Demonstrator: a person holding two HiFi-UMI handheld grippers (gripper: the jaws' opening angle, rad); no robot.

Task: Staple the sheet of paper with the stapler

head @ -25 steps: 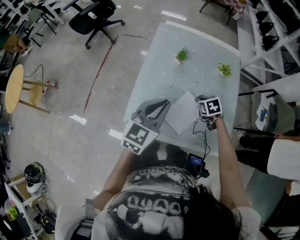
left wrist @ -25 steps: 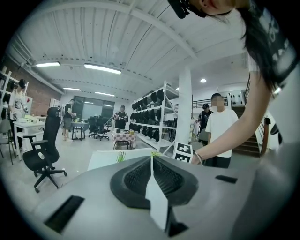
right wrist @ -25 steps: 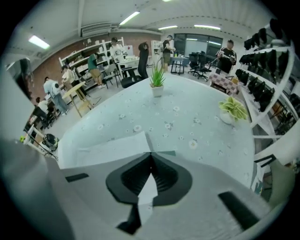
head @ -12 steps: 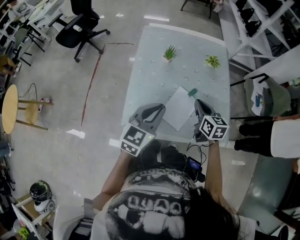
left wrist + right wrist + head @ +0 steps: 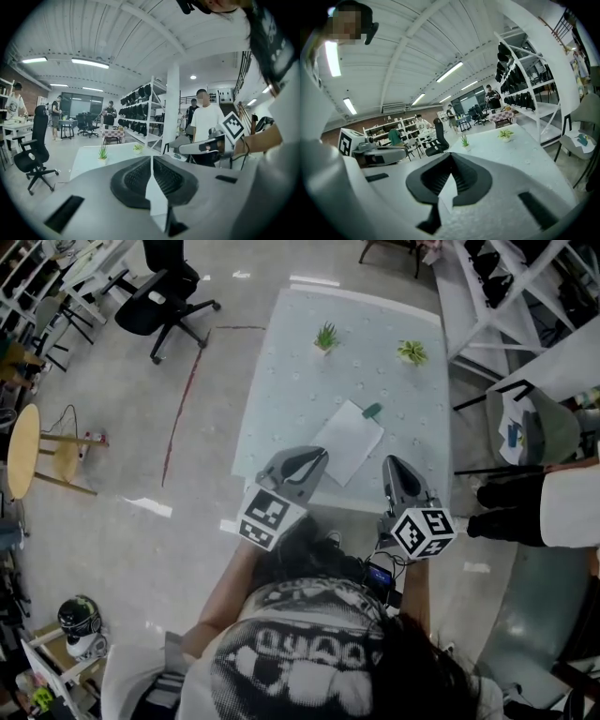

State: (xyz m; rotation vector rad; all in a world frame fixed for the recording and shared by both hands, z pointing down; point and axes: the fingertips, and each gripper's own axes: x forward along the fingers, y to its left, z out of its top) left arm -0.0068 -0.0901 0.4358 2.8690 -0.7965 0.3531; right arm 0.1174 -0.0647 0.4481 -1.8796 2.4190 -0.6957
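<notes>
A white sheet of paper lies flat near the front edge of the pale table. A small green stapler rests at the sheet's far right corner. My left gripper hovers at the sheet's near left corner, shut and holding nothing. My right gripper is raised to the right of the sheet, above the table's front edge, also shut and holding nothing. In the left gripper view the jaws meet in a thin line, with the right gripper beyond. The right gripper view shows its jaws pressed together too.
Two small potted plants stand at the table's far end. White shelving and a standing person are to the right. An office chair and a round wooden stool stand on the floor to the left.
My right gripper has lifted away from the paper's right edge and drawn back toward the body, levelling out, which uncovered the stapler. The left gripper shifted a little along the sheet's near edge.
</notes>
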